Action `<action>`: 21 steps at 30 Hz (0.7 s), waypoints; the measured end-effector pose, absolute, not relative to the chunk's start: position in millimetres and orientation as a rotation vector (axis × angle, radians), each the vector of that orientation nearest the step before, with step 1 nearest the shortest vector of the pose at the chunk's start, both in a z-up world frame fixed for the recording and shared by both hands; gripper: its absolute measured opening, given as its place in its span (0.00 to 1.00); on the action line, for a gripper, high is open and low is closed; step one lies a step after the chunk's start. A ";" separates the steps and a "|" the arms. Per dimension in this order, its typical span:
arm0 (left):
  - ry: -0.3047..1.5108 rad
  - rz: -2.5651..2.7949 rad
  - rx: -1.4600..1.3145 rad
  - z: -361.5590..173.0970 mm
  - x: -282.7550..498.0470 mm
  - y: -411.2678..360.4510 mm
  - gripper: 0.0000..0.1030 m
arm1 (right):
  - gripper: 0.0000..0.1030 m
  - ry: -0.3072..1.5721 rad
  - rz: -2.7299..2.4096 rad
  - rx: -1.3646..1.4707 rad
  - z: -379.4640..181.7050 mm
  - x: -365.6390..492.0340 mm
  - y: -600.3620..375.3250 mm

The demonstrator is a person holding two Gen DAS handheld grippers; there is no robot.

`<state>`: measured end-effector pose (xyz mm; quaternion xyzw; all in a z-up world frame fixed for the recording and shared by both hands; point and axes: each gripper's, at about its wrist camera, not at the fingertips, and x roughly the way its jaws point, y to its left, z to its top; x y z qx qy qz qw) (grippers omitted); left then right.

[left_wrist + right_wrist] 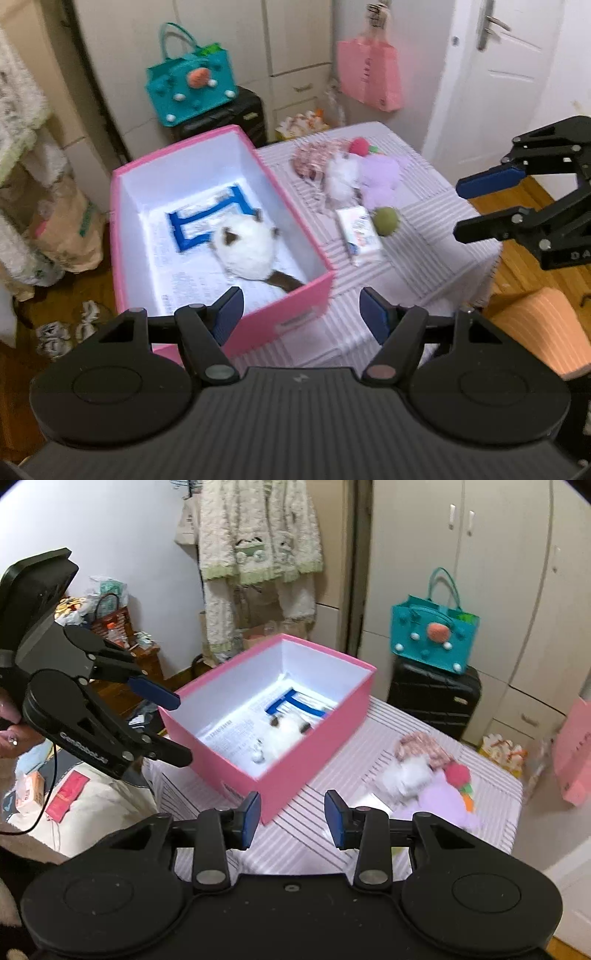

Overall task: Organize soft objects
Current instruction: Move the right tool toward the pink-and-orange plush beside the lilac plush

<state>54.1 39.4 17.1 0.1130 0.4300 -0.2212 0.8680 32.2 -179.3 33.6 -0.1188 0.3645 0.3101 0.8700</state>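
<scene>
Left wrist view: above the pink box's (221, 236) near short end, looking down its length, fairly near. Right wrist view: off the same box's (273, 716) corner, higher, facing the wardrobe. Shared: box, striped surface (424, 236), teal bag (432, 642).

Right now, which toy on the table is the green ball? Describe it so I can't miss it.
Start at the pink box on the striped table. Right of it lies a white packet; the green ball touches its right edge. It is the only small, round, olive-green piece, nearer the camera than the lilac plush.

Pink bag (576, 753) cut off rightward.
</scene>
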 end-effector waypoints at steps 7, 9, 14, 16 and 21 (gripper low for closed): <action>0.905 -0.545 0.246 5.7 54.9 9.7 0.67 | 0.44 0.792 0.607 -0.213 14.0 24.0 -211.4; 0.894 -0.568 0.256 3.2 55.3 -0.1 0.67 | 0.44 0.806 0.598 -0.203 7.2 24.8 -219.0; 0.875 -0.607 0.280 -4.1 59.9 -25.5 0.65 | 0.45 0.851 0.579 -0.177 -12.2 35.0 -239.4; 0.871 -0.613 0.269 -7.7 65.4 -33.9 0.65 | 0.45 0.866 0.574 -0.170 -20.4 42.3 -247.7; 0.862 -0.646 0.208 -19.3 82.9 -49.2 0.63 | 0.45 0.870 0.541 -0.180 -36.7 56.7 -263.3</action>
